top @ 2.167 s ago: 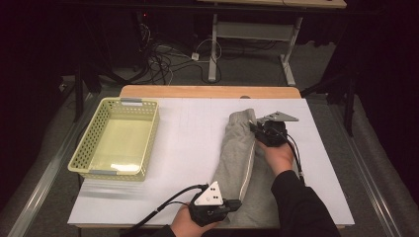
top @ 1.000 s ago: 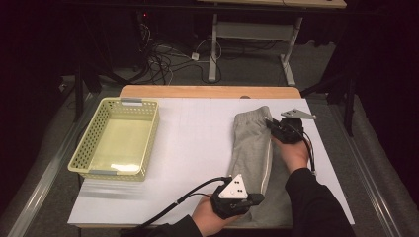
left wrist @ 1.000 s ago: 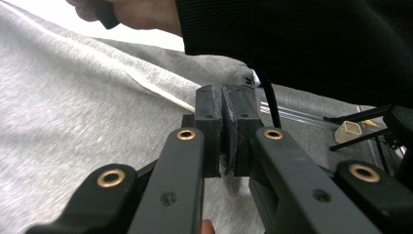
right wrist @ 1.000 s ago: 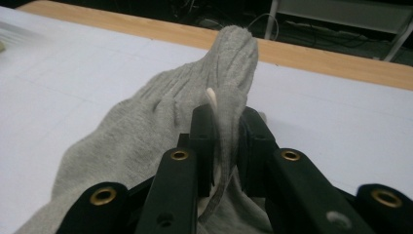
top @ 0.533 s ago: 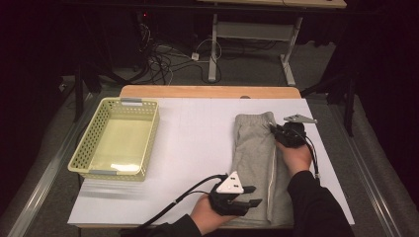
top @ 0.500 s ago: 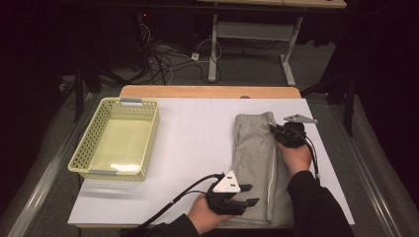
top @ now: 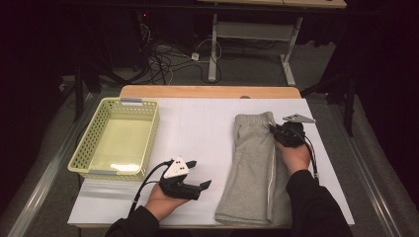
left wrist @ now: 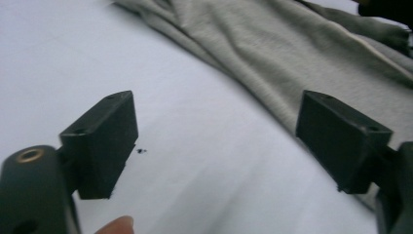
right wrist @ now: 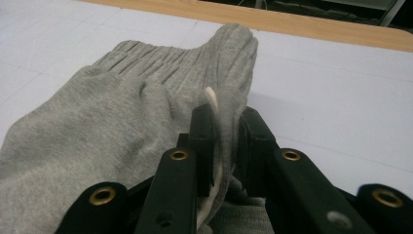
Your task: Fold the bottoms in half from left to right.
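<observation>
Trousers (top: 254, 168) laid lengthwise on the worktop (top: 202, 128), waistband clamped by right claw (top: 276, 132); left claw (top: 200, 186), just opened and empty, beside them.

In the left gripper view, the grey trousers (left wrist: 292, 53) were cut off by the top and right edges, and a dark shape at the top right corner was too cropped to be identified. A fingertip (left wrist: 116, 225) was cut off by the bottom edge. In the right gripper view, the fold of cloth pinched by the right tongs (right wrist: 225, 122) was hidden between the jaws, and the trousers were cut off at the left and bottom edges. In the high view, both forearms were cut off by the bottom edge, and the trousers' right edge was partly covered by the right hand (top: 295, 157).
</observation>
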`<state>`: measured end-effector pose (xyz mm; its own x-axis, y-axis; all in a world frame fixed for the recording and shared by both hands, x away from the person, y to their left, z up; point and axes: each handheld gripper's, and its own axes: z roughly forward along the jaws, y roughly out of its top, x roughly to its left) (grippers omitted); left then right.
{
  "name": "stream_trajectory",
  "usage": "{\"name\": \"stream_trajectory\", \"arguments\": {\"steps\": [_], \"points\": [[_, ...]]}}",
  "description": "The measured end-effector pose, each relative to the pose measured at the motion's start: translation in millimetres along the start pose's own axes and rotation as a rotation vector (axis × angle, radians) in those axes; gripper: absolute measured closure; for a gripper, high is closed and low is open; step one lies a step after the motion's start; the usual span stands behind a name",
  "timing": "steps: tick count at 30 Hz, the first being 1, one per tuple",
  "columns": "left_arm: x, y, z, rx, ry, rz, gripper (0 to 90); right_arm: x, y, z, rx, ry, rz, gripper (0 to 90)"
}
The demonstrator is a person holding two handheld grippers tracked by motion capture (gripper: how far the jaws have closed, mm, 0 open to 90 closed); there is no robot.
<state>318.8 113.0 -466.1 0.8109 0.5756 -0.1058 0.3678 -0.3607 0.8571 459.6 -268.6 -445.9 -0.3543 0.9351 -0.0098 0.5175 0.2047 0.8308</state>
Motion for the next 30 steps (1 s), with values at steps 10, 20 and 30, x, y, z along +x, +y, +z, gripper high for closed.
{"name": "stream_trajectory", "arguments": {"steps": [10,20,30], "points": [[11.5,-8.1,-0.1,-0.029,0.020,-0.034,0.1,0.9,-1.0,2.3,0.014,-0.013,-0.009,78.5],[15.6,-16.1,-0.5,-0.067,-0.006,-0.063,0.0,-5.4,9.9,-4.7,-0.002,-0.032,-0.012,76.9],[10.1,-18.0,-0.7,-0.078,0.005,-0.013,0.0,-0.4,-12.1,-46.6,-0.022,0.002,0.009,57.0]]}}
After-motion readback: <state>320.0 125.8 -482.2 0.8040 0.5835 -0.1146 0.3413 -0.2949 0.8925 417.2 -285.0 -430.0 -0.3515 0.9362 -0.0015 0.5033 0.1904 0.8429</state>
